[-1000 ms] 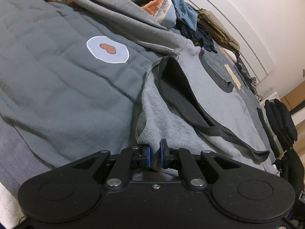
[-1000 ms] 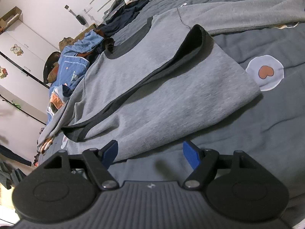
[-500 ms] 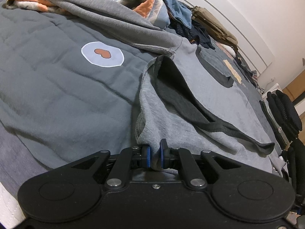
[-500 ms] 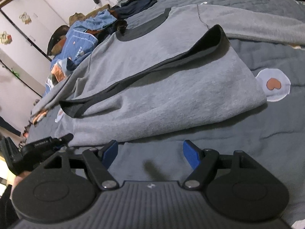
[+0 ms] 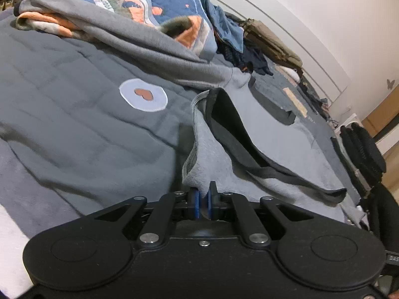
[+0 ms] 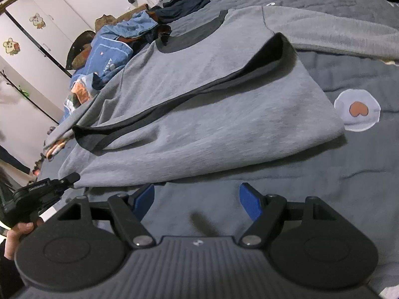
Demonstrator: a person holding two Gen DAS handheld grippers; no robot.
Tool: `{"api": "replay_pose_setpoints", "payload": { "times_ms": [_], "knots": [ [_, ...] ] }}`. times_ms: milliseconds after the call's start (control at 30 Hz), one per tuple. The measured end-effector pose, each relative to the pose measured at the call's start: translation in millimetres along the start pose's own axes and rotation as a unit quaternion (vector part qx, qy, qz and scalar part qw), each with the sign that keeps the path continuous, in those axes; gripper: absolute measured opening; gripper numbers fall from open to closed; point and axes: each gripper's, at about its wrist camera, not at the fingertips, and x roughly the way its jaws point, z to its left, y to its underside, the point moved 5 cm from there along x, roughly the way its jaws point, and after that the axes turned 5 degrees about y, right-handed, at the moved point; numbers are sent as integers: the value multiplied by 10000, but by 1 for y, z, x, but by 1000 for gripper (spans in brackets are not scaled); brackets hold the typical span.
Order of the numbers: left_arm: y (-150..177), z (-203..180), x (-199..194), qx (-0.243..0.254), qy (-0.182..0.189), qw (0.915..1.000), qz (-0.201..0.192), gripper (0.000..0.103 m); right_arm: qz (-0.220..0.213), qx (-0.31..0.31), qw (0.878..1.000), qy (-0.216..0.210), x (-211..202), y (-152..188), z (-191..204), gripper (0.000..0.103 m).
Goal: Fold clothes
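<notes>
**Grey sweatshirt pinched at its hem on the bed**

A dark grey quilted bed cover carries the grey sweatshirt, spread flat with its black-lined hem folded up. A heap of blue and orange clothes lies behind it. The left tool is clamped on the sweatshirt's near corner. The right tool stands wide apart, empty, just short of the hem.

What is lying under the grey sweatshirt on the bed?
The grey sweatshirt lies on a dark grey quilt with a heart patch beside it. Whatever is beneath the shirt's middle is covered.
</notes>
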Motion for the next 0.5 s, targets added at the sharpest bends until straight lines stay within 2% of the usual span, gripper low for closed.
{"api": "replay_pose_setpoints", "payload": {
  "times_ms": [133,300,500],
  "knots": [
    [-1,9,-9,-208,-26,9998,-30,5,15,201,9997,-134,-2,0,-6,74],
    [2,6,-1,-179,-83,9998,17,5,-51,785,9962,-384,-2,-4,-19,74],
    [2,8,0,-168,-88,9998,12,5,-47,1854,9812,-535,9,-4,-51,74]
  ]
}}
